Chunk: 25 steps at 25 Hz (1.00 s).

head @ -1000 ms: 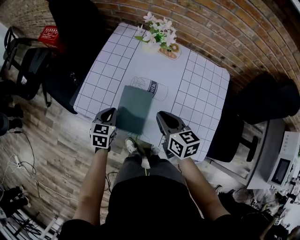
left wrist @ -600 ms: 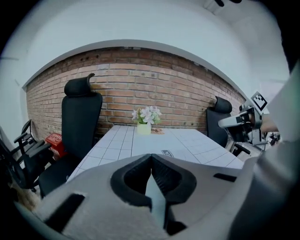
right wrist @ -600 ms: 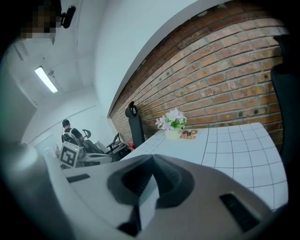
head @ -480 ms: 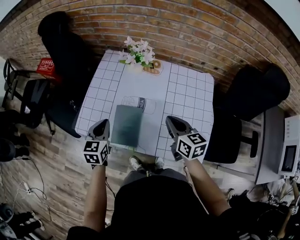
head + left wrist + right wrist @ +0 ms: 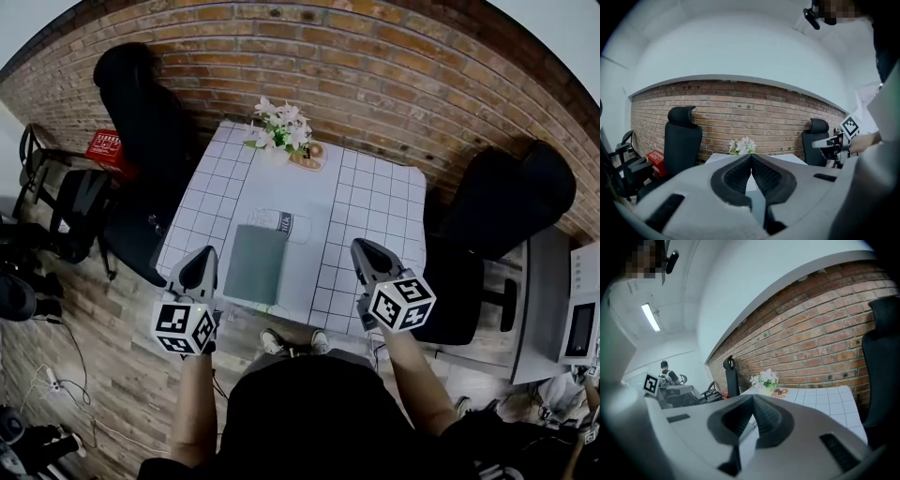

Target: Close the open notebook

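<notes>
Green-grey card was all I could see of the notebook (image 5: 255, 265): it lay flat and shut on the near half of the table (image 5: 375, 206), close to the edge nearest me and square to the white grid cloth. With no page showing, I judged the closing done.

It looked thin and light, with a cover stiff enough to swing as one sheet yet soft enough to bend if pinched hard. The surface seemed smooth, so I expected it to slide on the cloth rather than lift cleanly. If it needed handling again, I would have taken the free long edge of the cover, away from the spine, though I could not tell which side the spine was on.

Neither tool had hold of it. The left gripper (image 5: 204, 255) hung just off the notebook's left side, clear of the table, and its own view showed the jaws pressed together with nothing between them. The right gripper (image 5: 362, 247) stood well apart on the other side, jaws likewise closed and empty.

Just beyond the notebook lay a pale carton shape (image 5: 281, 222), and at the far edge a bunch of white flowers (image 5: 281, 127). Black office chairs (image 5: 141, 103) flanked the table before a brick wall (image 5: 375, 56).
</notes>
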### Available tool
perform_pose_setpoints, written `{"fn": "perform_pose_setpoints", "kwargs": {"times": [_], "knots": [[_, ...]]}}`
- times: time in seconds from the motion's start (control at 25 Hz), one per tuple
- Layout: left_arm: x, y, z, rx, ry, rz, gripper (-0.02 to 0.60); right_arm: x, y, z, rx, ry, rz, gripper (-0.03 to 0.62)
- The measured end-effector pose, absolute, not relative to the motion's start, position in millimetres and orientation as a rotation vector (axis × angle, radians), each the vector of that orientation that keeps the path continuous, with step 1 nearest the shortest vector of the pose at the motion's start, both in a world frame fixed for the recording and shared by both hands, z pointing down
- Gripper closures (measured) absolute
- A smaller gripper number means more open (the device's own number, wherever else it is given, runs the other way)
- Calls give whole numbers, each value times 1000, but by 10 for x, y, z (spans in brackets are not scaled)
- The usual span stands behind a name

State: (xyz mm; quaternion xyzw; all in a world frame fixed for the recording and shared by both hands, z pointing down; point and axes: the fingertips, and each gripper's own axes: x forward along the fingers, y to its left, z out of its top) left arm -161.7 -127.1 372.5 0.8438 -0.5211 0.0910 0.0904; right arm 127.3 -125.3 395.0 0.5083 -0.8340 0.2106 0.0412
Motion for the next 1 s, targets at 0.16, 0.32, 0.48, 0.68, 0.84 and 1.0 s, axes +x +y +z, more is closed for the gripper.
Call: {"fn": "perform_pose_setpoints", "kwargs": {"times": [0.16,0.32,0.48,0.68,0.84,1.0], "knots": [[-1658,-1123,3340,2558,-1637,134,555,1335,-1256,3732,1582,-2593,610,579],[-1673,-976,3068,2582,-1697,78,555,1475,-1215,3491,1625,-2631,567,580],[-1644,-817,2869,2586,-1733,41,555,1707,-1104,3271,1706,-2647,524,580],[-1596,-667,2679,2614,-1772,-11,555,1984,-943,3122,1795,-2615,429,580],[-1550,-607,2725,2638,-1766,13,555,2089,-892,3026,1848,-2658,474,580],[-1579,-527,2742,2628,-1782,-6,555,2064,-897,2952,1851,-2681,434,580]]}}
